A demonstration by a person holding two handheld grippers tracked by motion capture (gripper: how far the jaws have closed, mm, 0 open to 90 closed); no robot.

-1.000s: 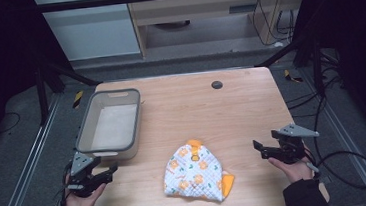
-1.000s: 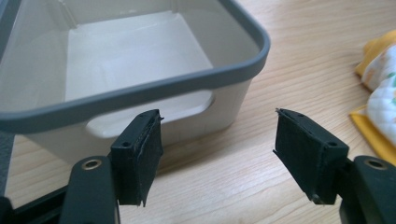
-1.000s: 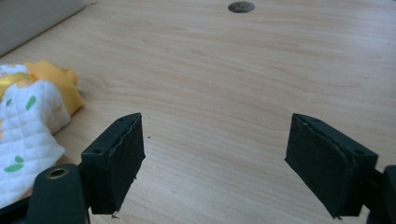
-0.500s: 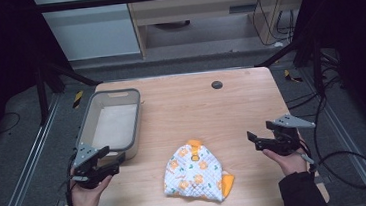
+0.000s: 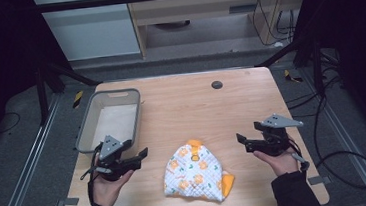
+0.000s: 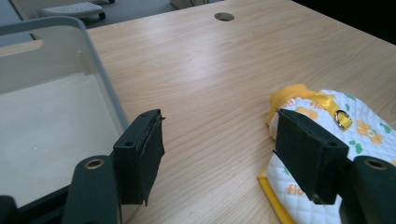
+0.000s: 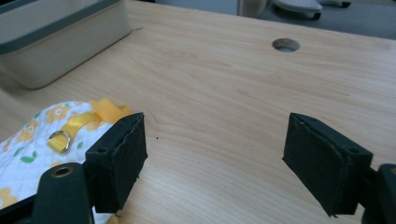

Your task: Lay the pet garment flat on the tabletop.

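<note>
A small white quilted cloth (image 5: 194, 173) with orange flowers, yellow trim and a yellow strap with a metal ring lies crumpled near the table's front middle. My left gripper (image 5: 140, 157) hovers open just left of it, beside the grey bin's front corner. In the left gripper view the jaws (image 6: 219, 149) stand wide apart, with the cloth (image 6: 369, 121) behind the right jaw. My right gripper (image 5: 243, 143) is open to the cloth's right, a short gap away. In the right gripper view the open gripper (image 7: 217, 154) has bare wood between its jaws, and the cloth (image 7: 42, 130) lies at the left.
An empty grey bin (image 5: 86, 120) stands at the table's left side, close to my left gripper; its wall (image 6: 105, 88) runs along the left jaw. A round cable hole (image 5: 216, 84) sits at the back of the table (image 5: 192, 112).
Both grippers have moved inward toward the cloth: the left one rightward and forward along the bin, the right one leftward. Both stay open. The cloth has not moved.
</note>
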